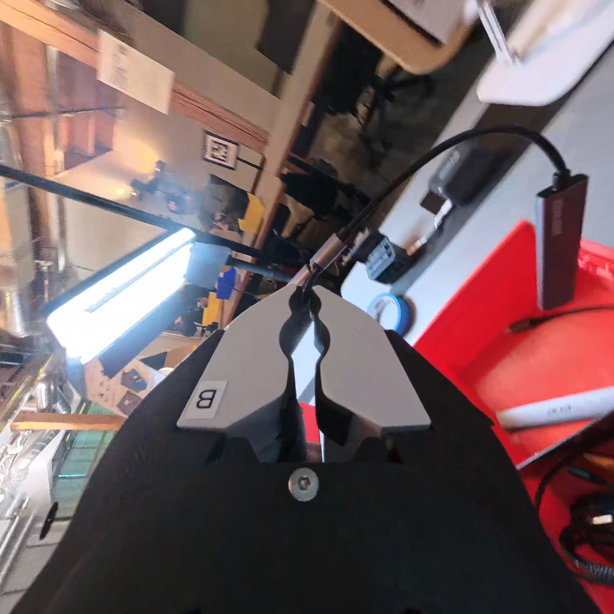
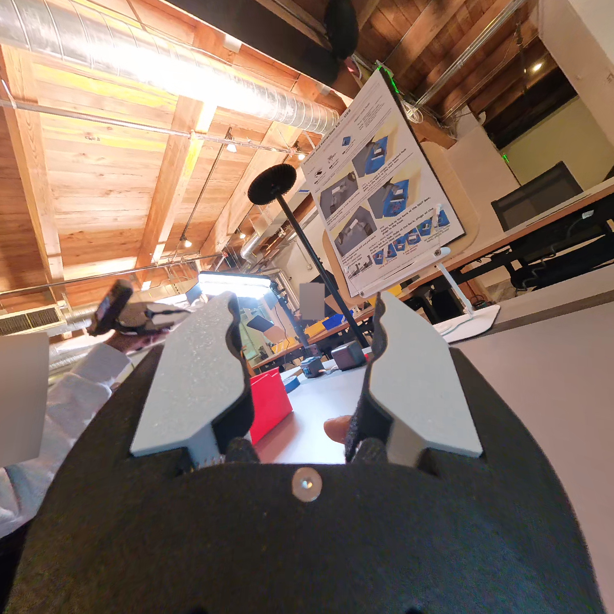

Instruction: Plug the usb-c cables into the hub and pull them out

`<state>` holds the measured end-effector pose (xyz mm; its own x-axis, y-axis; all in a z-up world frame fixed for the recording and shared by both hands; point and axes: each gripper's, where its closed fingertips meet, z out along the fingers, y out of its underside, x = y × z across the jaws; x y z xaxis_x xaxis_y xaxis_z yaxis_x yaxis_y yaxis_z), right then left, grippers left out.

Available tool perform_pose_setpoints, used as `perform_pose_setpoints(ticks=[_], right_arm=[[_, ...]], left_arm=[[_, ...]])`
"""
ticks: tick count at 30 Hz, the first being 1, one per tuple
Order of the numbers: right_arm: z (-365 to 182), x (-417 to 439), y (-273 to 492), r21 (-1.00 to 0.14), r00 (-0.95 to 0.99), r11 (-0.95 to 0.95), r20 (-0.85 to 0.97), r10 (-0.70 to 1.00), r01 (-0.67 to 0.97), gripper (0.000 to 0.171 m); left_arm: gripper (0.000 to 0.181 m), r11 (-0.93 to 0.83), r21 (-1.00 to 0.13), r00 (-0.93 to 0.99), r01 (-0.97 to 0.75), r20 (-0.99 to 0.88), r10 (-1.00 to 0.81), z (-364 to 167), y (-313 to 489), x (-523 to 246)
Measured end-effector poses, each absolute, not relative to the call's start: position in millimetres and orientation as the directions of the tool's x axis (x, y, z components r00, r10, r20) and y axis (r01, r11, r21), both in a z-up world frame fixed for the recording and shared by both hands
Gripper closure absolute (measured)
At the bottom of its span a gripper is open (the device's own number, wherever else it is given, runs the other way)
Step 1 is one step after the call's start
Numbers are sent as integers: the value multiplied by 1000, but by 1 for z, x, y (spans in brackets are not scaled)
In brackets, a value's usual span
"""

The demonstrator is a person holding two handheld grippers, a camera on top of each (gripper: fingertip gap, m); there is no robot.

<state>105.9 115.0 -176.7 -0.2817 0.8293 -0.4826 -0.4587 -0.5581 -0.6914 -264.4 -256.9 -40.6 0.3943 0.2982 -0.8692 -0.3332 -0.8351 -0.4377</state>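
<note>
In the left wrist view my left gripper is shut on the silver plug end of a black usb-c cable. The cable arcs up and right to a dark slim hub, which hangs upright over the red bin. More dark braided cable lies in the bin's lower right. In the right wrist view my right gripper is open and empty, tilted up toward the ceiling above the white table. A person's hand in a white sleeve holds a dark device at the left.
A blue tape roll, a small grey adapter and a black block sit on the table beyond the bin. A white pen-like stick lies in the bin. An instruction sheet on a white stand, a black pole and the red bin show ahead. My hands' fingertips stand some 55 centimeters from each other.
</note>
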Motion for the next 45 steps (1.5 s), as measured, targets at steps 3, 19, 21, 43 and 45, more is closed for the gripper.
perform_pose_setpoints(ticks=[3, 19, 21, 43, 45], right_arm=[[-180, 102, 111, -720, -273, -543, -469, 840, -432, 94], [-198, 81, 48, -941, -213, -129, -63, 975, -313, 85], [-191, 82, 41, -929, -203, -120, -50, 978, -349, 92], [-199, 80, 61, -903, 222, 401, 364, 905, -153, 163], [-197, 82, 68, -840, 326, 537, 488, 810, -75, 163]], left_arm=[[176, -754, -525, 350, -394, -845, 405, -7, -241, -245], [174, -446, -677, 512, -586, -735, 444, -16, -92, -91], [174, -432, -683, 532, -589, -730, 429, -21, -74, -71], [132, -144, -990, 930, -8, -61, 363, -143, -53, -31], [124, -53, -992, 937, 115, 91, 337, -170, -56, -19]])
